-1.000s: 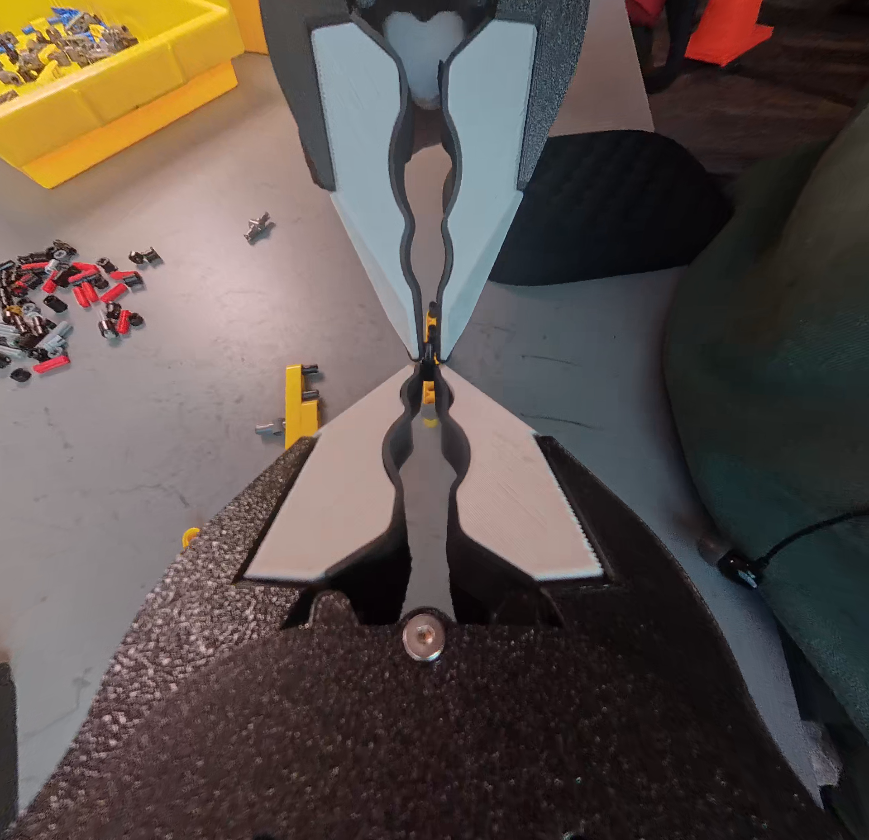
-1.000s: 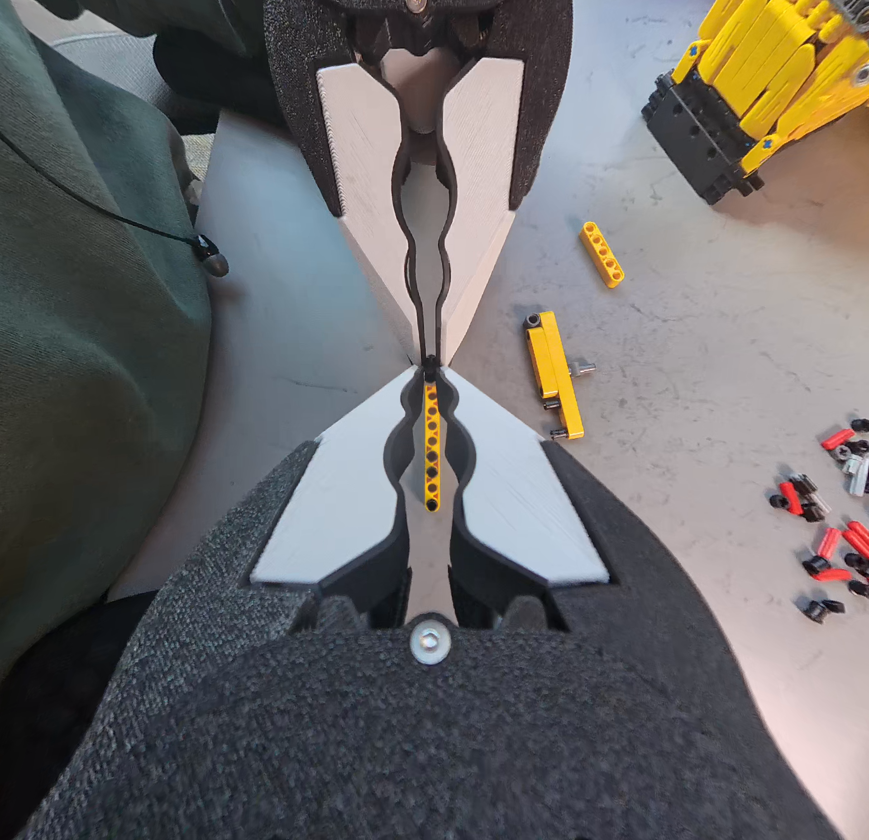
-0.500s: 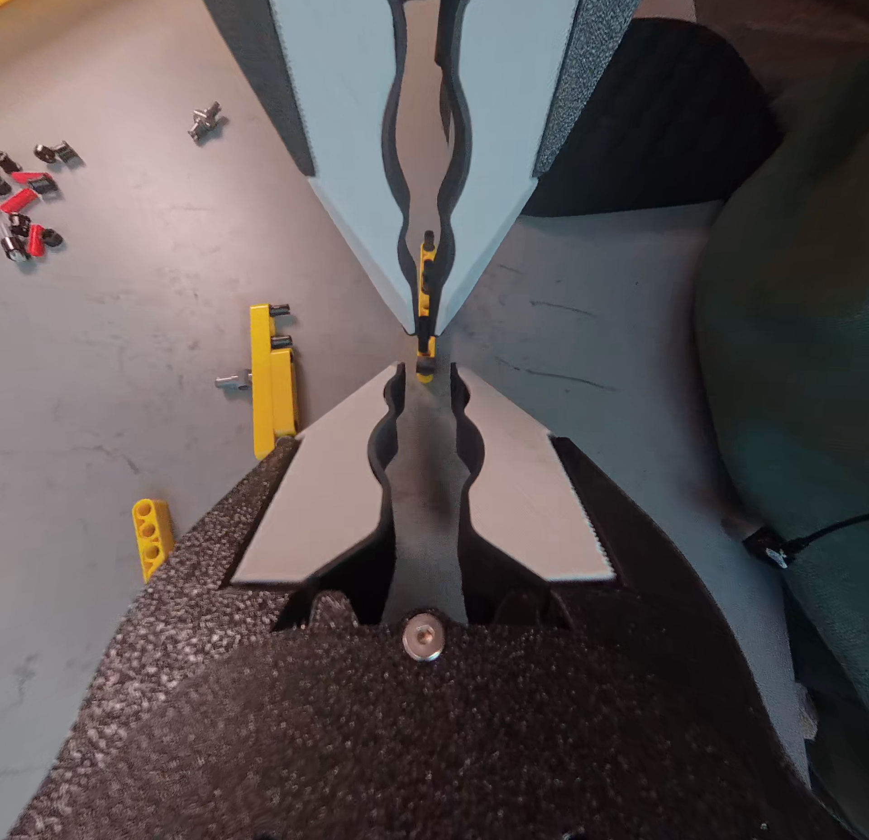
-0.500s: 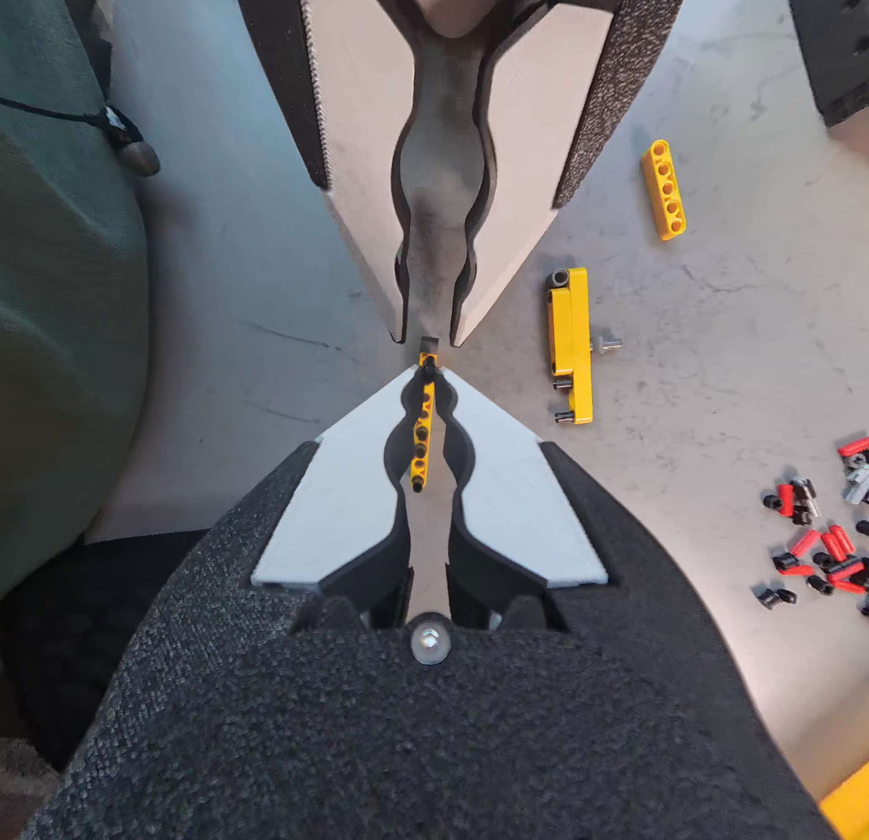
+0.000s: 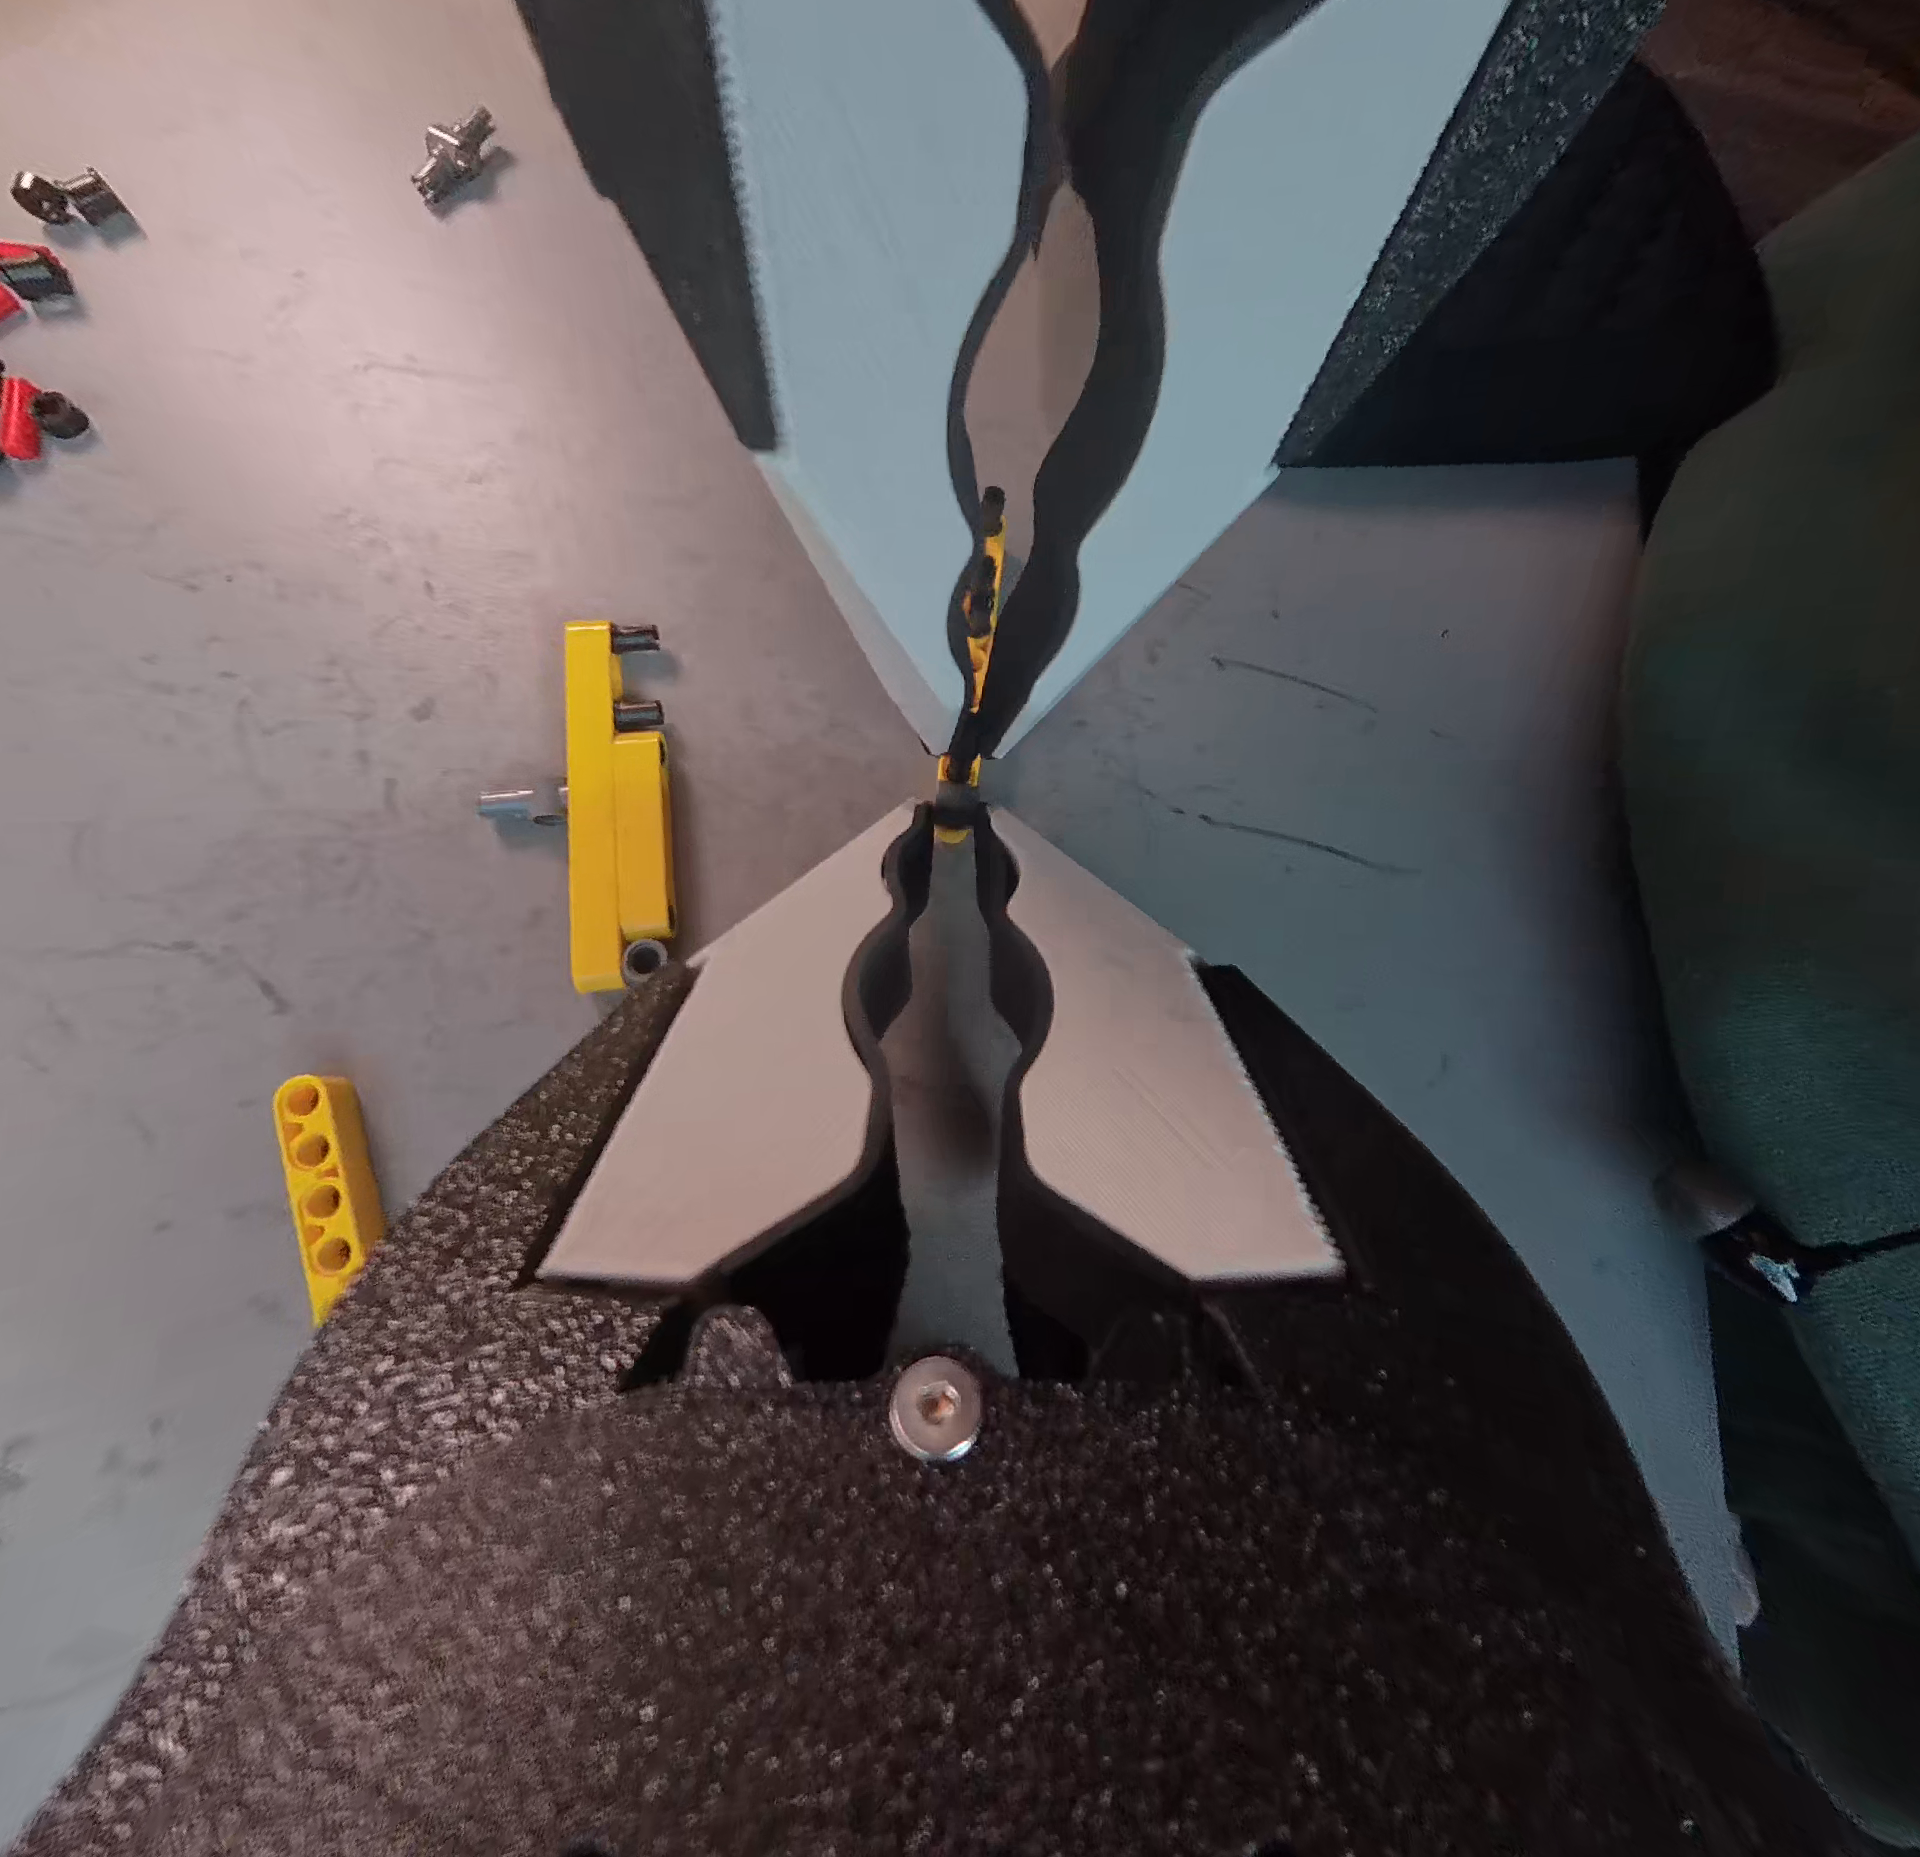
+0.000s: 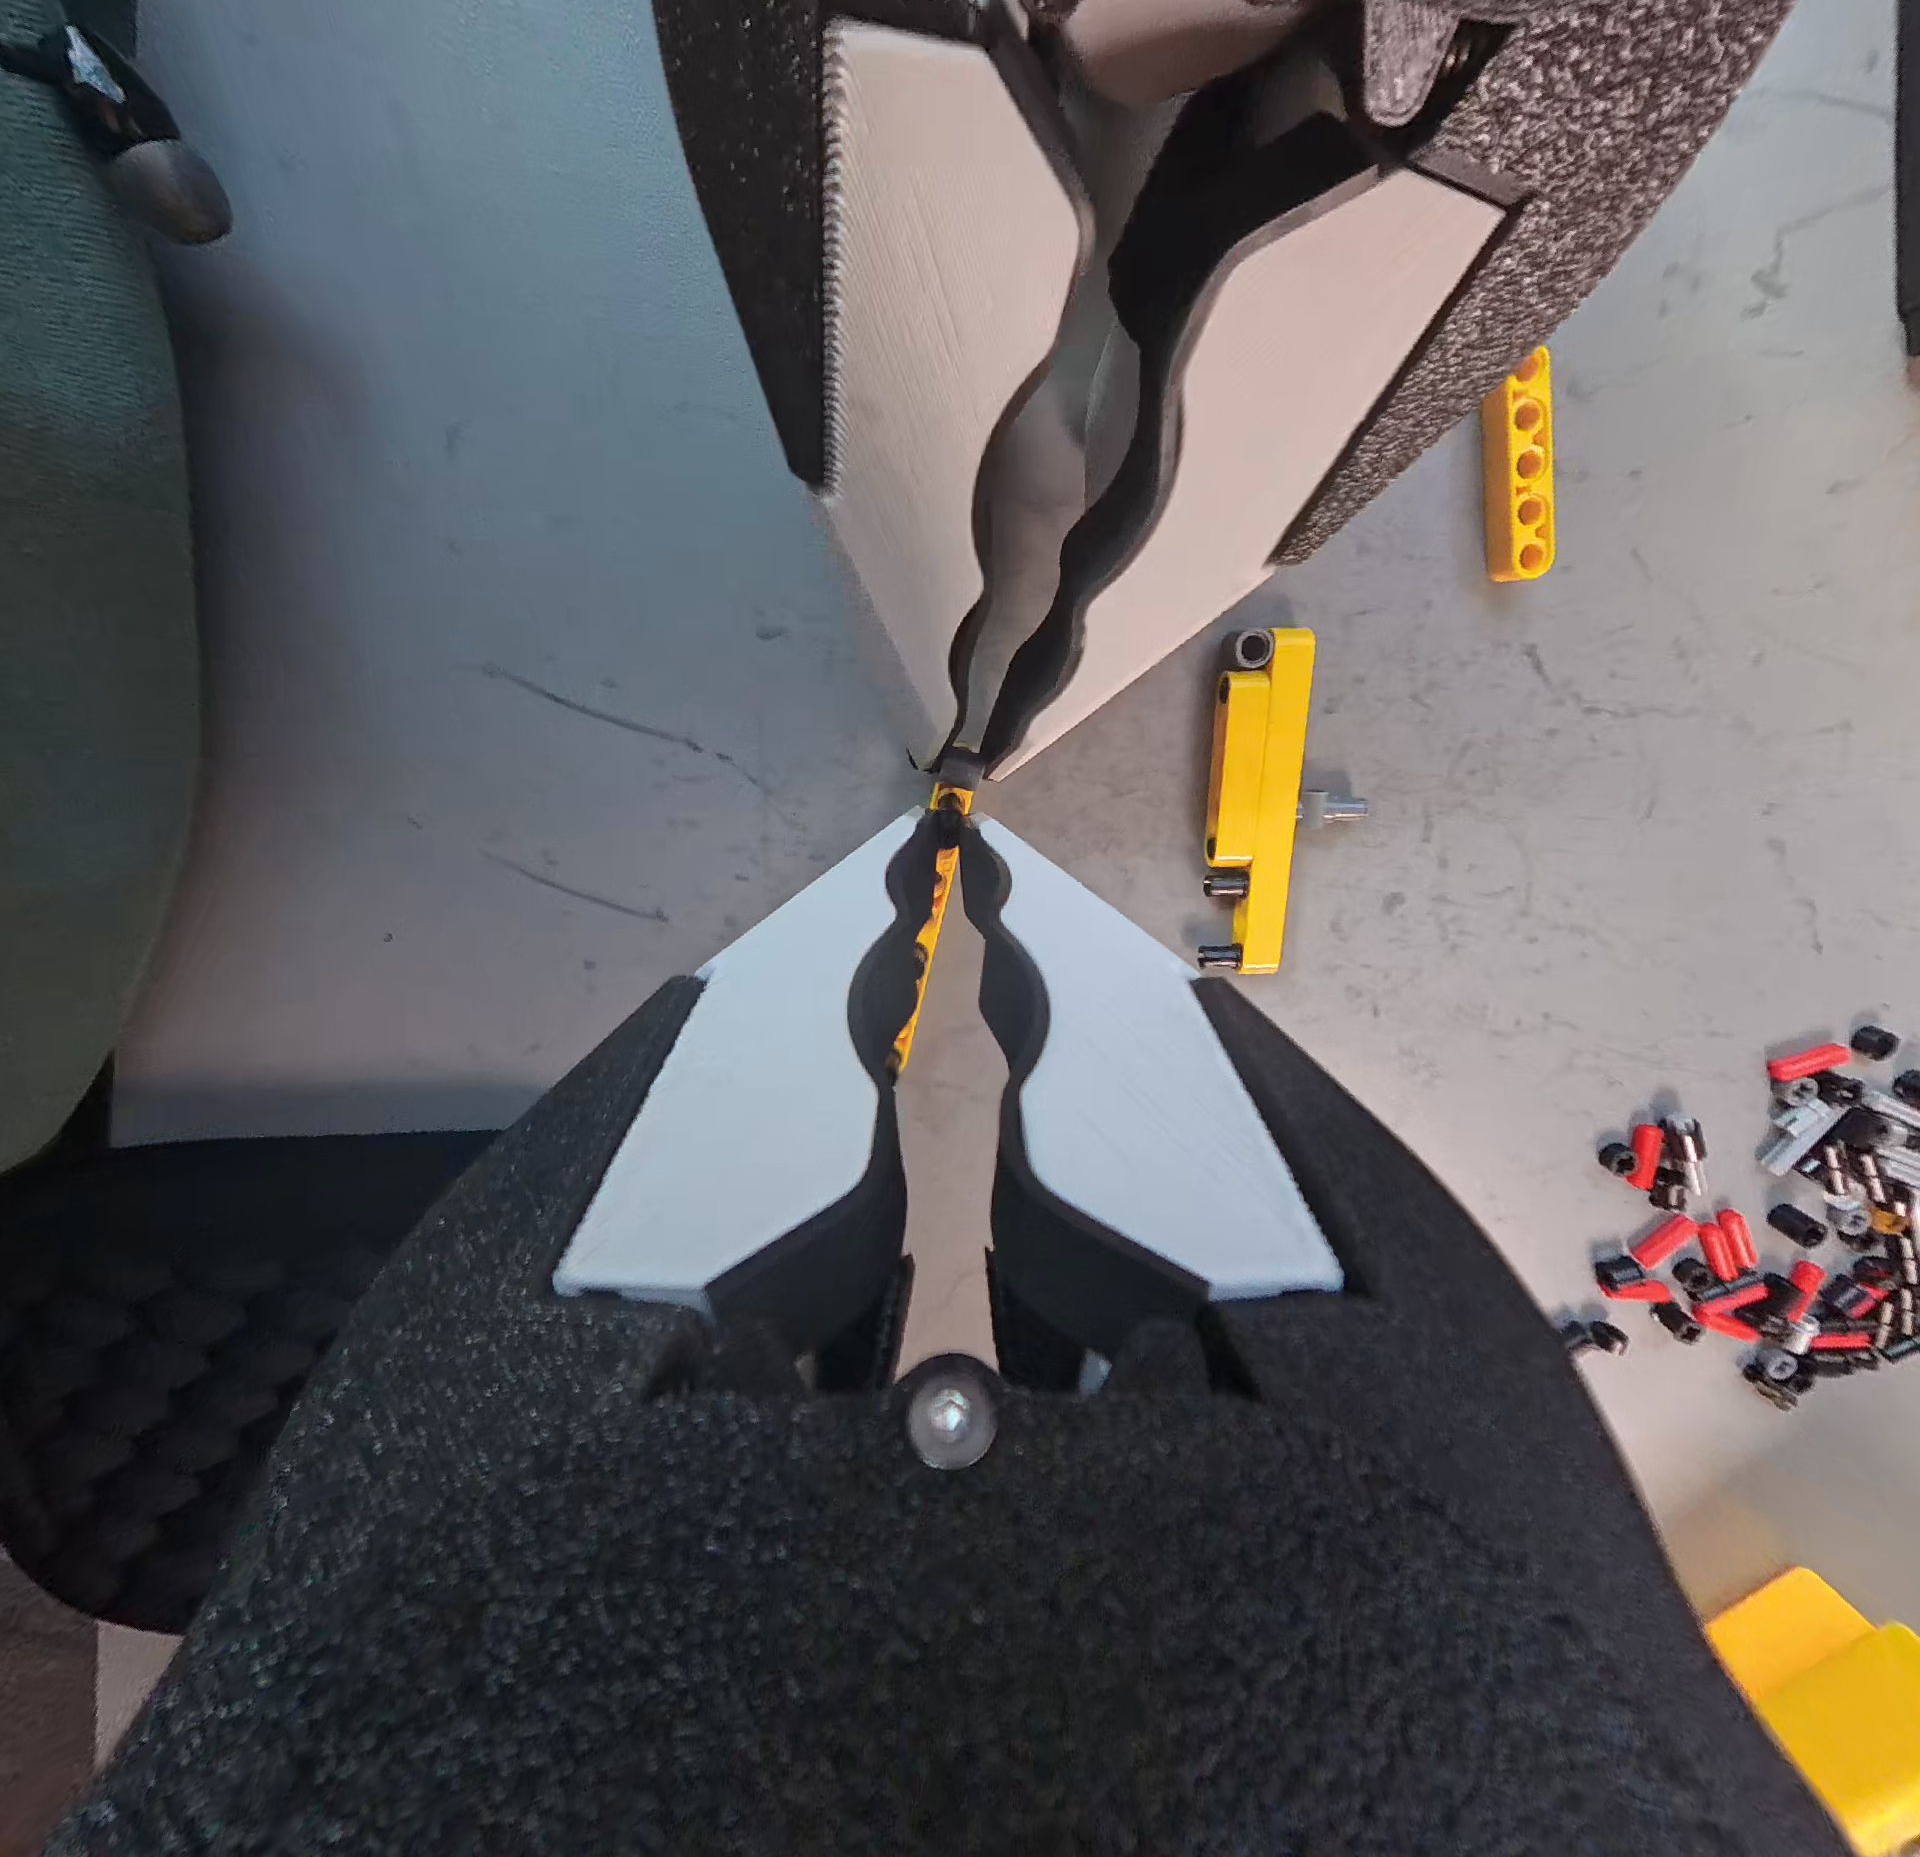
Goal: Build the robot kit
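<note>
Because the two grippers meet tip to tip above the grey tabletop (image 6: pixel 1558 872), the thin yellow holed beam (image 6: pixel 920 960) is braced at one end. The right gripper (image 6: pixel 948 820) is pressed together on it, the beam running back between its fingers. The left gripper (image 5: pixel 948 818) has its tips nearly closed around a black pin (image 6: pixel 961 766) at the beam's end; whether they squeeze it I cannot tell. A yellow beam assembly (image 5: pixel 613 805) and a short yellow beam (image 5: pixel 320 1199) lie beside them, loose red and black pins (image 6: pixel 1766 1246) further off.
</note>
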Demonstrator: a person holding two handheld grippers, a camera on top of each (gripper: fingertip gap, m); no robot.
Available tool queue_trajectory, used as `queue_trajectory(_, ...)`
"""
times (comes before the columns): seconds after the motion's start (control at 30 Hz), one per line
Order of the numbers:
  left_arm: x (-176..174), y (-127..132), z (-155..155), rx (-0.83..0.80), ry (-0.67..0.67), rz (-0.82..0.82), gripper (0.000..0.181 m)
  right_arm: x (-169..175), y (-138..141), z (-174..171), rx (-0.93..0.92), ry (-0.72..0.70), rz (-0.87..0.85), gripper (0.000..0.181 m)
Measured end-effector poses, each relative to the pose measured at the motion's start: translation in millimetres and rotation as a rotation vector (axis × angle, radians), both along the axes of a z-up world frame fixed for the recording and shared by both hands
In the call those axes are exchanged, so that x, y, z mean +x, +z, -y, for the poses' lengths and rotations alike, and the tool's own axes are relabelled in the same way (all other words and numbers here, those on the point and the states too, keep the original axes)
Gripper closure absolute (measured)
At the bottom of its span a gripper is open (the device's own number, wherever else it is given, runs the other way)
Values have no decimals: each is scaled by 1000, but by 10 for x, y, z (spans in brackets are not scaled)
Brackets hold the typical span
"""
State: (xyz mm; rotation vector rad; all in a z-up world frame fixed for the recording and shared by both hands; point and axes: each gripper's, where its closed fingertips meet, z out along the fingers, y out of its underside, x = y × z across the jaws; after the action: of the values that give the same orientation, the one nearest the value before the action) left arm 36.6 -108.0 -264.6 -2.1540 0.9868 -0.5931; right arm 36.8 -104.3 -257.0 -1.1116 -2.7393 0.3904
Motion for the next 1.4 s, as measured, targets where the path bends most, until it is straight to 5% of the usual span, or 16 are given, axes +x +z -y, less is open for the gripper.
queue_trajectory(0.47,-7,2,-23,-111,-12,78,175,-17,-54,-5,29,17,20,178)
queue_trajectory(0.83,-7,1,-23,-88,-5,61,175,-22,-50,-7,-95,-182,-50,177)
queue_trajectory(0.9,-6,2,-23,-85,-2,59,175,-2,-20,-14,-94,-190,-82,163)
queue_trajectory(1.4,-2,2,-24,-82,32,58,175,-13,-47,3,-44,-156,-48,179)
